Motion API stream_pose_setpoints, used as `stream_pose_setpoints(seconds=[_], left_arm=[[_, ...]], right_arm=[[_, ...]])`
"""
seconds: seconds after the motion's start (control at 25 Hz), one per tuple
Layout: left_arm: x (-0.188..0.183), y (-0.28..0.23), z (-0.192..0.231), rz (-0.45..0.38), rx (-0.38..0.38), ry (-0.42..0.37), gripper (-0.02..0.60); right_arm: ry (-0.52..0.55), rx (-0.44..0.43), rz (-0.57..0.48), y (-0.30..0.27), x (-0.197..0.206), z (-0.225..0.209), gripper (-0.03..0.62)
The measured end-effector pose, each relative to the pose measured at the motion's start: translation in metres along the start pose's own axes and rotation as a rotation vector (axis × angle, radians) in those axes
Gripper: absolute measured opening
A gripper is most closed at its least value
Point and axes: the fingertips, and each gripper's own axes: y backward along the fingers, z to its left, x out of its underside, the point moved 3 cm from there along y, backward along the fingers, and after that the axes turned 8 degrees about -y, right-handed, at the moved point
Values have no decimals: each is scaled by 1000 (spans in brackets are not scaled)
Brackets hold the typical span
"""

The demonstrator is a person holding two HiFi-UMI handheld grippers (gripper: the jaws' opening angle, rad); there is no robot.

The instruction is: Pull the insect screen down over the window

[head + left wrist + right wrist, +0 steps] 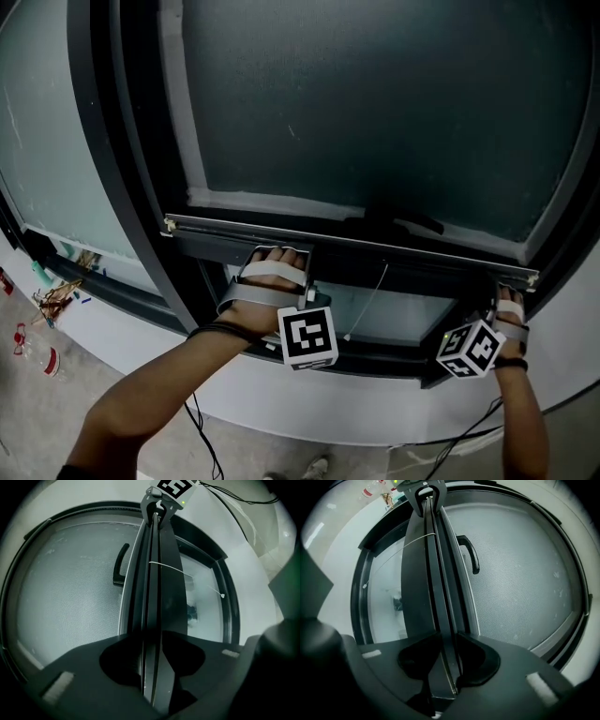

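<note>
The insect screen [375, 103] is a grey mesh covering most of the window, and its dark bottom bar [375, 246] runs across above the lower pane. My left gripper [277, 255] clamps the bar near its left end. In the left gripper view the bar [152, 573] passes between the jaws of that gripper [151, 667]. My right gripper [506, 292] holds the bar's right end, and in the right gripper view the bar [433, 573] sits in that gripper [447, 663]. A thin pull cord [366, 305] hangs below the bar.
A black handle [403, 222] sticks out at mid-bar. The dark window frame [122, 187] surrounds the screen, with a white sill [141, 347] below. Small items [56, 295] lie at the left, a bottle [33, 352] stands lower down, and cables [202, 431] hang under my arms.
</note>
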Motion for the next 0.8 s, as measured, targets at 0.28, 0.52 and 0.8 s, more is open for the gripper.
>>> stream_pose_setpoints(seconds=[0.28, 0.52, 0.8], left_arm=[[7, 2, 3, 34, -11, -87, 156], [7, 4, 4, 28, -1, -70, 160], [13, 7, 8, 12, -21, -20, 160]], right_arm=[[-1, -31, 4, 5, 1, -6, 124], [9, -29, -12, 6, 4, -7, 134], [-117, -69, -34, 7, 0, -12, 147]])
